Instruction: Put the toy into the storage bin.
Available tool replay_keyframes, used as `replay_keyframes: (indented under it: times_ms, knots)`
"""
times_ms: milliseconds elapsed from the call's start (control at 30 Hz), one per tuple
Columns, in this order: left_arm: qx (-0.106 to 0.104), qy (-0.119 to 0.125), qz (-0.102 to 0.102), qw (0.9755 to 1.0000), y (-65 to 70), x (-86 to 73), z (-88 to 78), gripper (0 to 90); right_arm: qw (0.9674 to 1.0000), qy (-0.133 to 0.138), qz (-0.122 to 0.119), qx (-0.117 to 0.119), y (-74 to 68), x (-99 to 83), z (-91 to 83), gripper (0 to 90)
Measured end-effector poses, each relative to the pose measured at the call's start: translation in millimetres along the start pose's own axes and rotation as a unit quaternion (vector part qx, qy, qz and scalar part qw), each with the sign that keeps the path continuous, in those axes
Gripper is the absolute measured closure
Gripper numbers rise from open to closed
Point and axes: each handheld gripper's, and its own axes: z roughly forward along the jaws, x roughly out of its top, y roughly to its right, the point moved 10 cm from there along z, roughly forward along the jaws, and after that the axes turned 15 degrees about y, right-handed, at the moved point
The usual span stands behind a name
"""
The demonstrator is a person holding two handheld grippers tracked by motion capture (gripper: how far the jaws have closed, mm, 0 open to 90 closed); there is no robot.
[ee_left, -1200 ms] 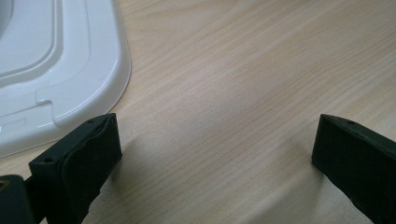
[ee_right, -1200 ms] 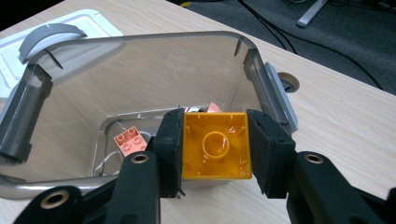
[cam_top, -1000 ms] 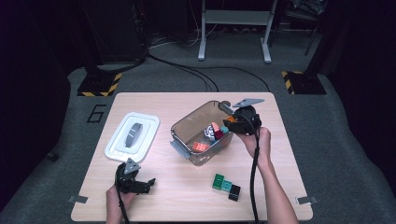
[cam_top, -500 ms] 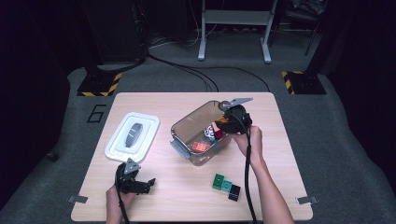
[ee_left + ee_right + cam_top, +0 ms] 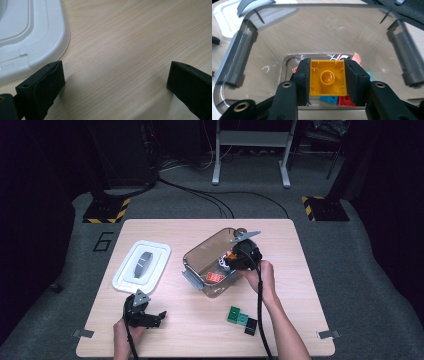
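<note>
My right gripper (image 5: pixel 327 77) is shut on a yellow brick (image 5: pixel 327 78), its hollow underside facing the camera, pads pressed on both sides. It hangs inside the mouth of a clear smoky plastic box (image 5: pixel 244 47). Red, blue and pink bricks lie on the box floor under it. In the high view the right gripper (image 5: pixel 231 260) sits over the right half of the box (image 5: pixel 197 256). My left gripper (image 5: pixel 150 319) rests low near the table's front left, open, with bare wood between its jaws in the left gripper view (image 5: pixel 115 82).
The white lid (image 5: pixel 142 266) lies flat left of the box; its corner (image 5: pixel 30 42) sits just ahead of my left jaw. Green and black bricks (image 5: pixel 241 318) sit on the table near the front, right of centre. A cable trails from the right gripper along the forearm.
My right gripper has moved left and down with the yellow brick, from the box's right rim into its opening. The left gripper has stayed put.
</note>
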Motion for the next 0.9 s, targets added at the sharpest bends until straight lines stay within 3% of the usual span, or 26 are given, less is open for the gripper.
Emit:
replay_keyframes:
  times_ms: [533,900]
  knots:
    - [0.000,0.000,-0.001,1.0000,0.1,0.0,0.0,1.3,0.9995,-0.022,0.002,0.021,-13.0,-15.8,1.5,58.7]
    - [0.001,0.001,-0.003,1.0000,0.5,0.0,0.1,1.3,0.9994,-0.025,0.003,0.025,-14.6,-19.0,1.5,57.4]
